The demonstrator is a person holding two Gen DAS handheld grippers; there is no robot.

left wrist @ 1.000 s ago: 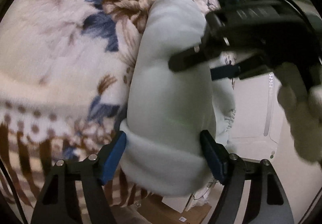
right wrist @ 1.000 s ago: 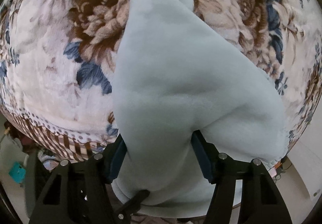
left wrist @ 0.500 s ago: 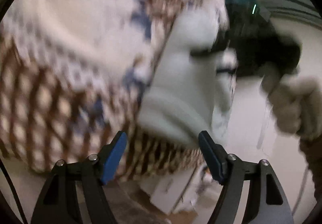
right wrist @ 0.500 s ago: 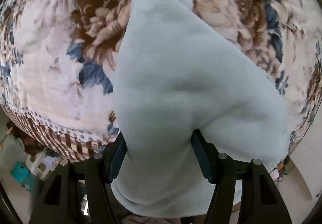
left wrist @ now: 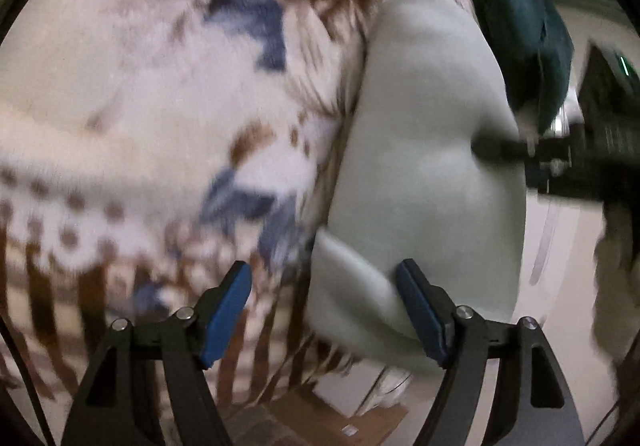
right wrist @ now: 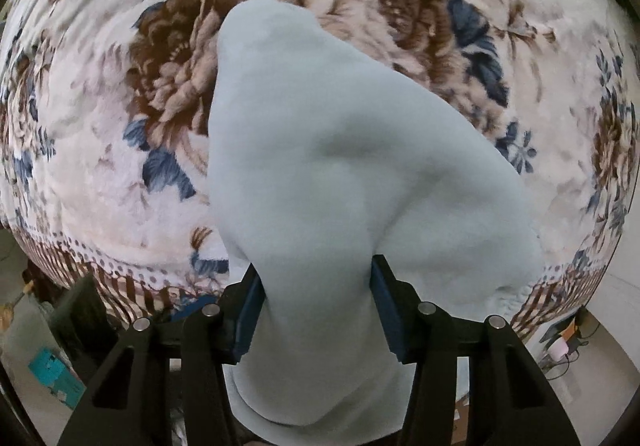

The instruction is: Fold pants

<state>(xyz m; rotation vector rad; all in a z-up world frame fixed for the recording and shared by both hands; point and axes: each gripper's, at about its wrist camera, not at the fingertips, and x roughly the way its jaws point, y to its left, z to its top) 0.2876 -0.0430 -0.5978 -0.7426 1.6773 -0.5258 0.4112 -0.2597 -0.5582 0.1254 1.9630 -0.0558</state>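
Note:
The pale blue fleece pants [right wrist: 320, 173] lie bunched on a floral blanket [right wrist: 100, 149]. My right gripper [right wrist: 318, 310] is shut on the near end of the pants, which bulges up between its blue pads. In the left wrist view the pants [left wrist: 424, 149] sit at the right. My left gripper [left wrist: 324, 310] is open; its right pad touches the cuff edge [left wrist: 352, 286] and its left pad is over the blanket [left wrist: 140, 105]. The right gripper's dark body [left wrist: 560, 161] pokes into the pants from the right.
A dark teal cloth [left wrist: 516, 25] lies beyond the pants. The blanket's striped brown border [left wrist: 80, 286] hangs at the bed edge, with cardboard on the floor [left wrist: 344, 418] below. A teal box [right wrist: 56, 378] sits on the floor at lower left.
My left gripper let go of the pants cuff, pulled back, then swung in again so the cuff now sits by its right pad. My right gripper kept its hold and lifted slightly.

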